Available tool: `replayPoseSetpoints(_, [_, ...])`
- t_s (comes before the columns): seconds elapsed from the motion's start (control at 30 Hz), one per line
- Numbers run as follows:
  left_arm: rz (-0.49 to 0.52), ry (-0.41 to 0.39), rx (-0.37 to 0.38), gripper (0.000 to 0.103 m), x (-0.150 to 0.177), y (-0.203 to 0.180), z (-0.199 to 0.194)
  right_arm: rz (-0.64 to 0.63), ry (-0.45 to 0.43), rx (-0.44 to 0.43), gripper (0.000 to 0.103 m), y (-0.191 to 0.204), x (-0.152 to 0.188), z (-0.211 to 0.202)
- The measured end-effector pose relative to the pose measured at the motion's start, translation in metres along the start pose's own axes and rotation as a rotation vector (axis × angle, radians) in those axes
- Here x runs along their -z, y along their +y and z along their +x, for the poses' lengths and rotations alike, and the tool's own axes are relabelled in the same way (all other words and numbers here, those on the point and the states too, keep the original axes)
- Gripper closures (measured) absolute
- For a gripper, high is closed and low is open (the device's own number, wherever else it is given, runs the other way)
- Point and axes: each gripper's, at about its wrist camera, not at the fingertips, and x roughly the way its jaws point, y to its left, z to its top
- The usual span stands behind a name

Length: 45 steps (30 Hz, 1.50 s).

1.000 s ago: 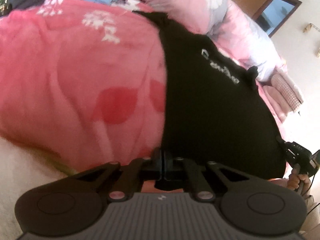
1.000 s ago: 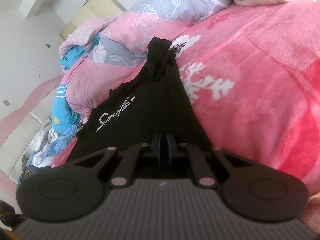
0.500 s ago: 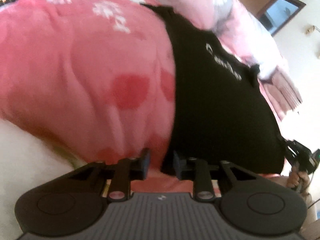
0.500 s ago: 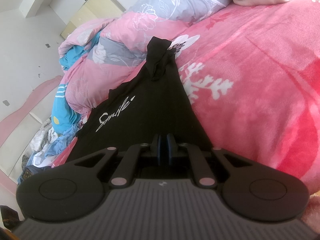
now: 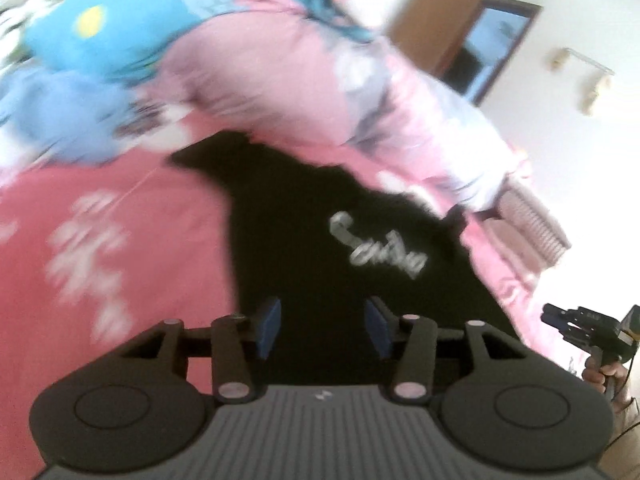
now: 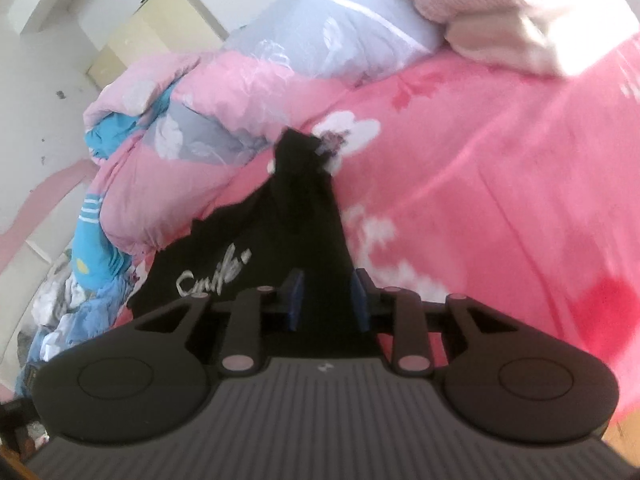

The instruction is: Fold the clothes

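Observation:
A black shirt [image 5: 320,240] with white "Smile" lettering lies spread on the pink bedspread [image 5: 120,240]. My left gripper [image 5: 323,326] hovers over its near part. Its jaws are opening, and the blue pads stand apart without pressing the cloth below. In the right wrist view the same shirt [image 6: 304,216] runs away from me to a bunched dark end. My right gripper [image 6: 327,300] is above the shirt's near edge, its jaws opening with a clear gap. The left wrist view also shows the right gripper [image 5: 552,318] at the far right, held by a hand.
A pink and grey flowered quilt [image 5: 280,80] is heaped along the far side of the bed, with blue clothes [image 5: 100,40] on it. Folded pale pink knitwear [image 6: 500,20] lies at one end. More clothes [image 6: 80,288] are piled at the left. A pale cabinet [image 6: 160,32] stands by the wall.
Both grippers were shut on the shirt's edge; both now stand open and have risen off it. The left one let go first and swung over the shirt. The shirt stays on the bed.

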Motion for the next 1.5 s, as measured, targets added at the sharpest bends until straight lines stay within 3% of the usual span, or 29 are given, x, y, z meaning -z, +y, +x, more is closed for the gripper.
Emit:
replayPoseSetpoints(0.27, [0.093, -0.023, -0.010, 0.048, -0.061, -0.022, 0.120, -0.190, 0.023, -0.046, 0.076, 0.075, -0.068, 0.052])
replayPoseSetpoints(0.6, [0.084, -0.055, -0.055, 0.048, -0.090, 0.000, 0.225, -0.497, 0.163, -0.066, 0.076, 0.170, -0.112, 0.216])
replayPoseSetpoints(0.8, [0.108, -0.050, -0.100, 0.048, -0.077, 0.013, 0.235, -0.616, 0.285, -0.152, 0.076, 0.217, -0.112, 0.309])
replayPoseSetpoints(1.07, [0.016, -0.080, -0.091, 0.048, -0.071, 0.039, 0.239, -0.664, 0.521, -0.243, 0.076, 0.279, -0.102, 0.427])
replayPoseSetpoints(1.27, [-0.055, -0.117, -0.066, 0.048, -0.070, 0.050, 0.237, -0.856, 0.619, -0.308, 0.077, 0.312, -0.076, 0.463])
replayPoseSetpoints(1.43, [-0.088, -0.147, -0.068, 0.049, -0.072, 0.053, 0.236, -0.926, 0.656, -0.302, 0.080, 0.317, -0.053, 0.474])
replayPoseSetpoints(1.5, [-0.105, -0.169, -0.073, 0.049, -0.072, 0.055, 0.234, -0.945, 0.637, -0.304, 0.095, 0.317, -0.049, 0.471])
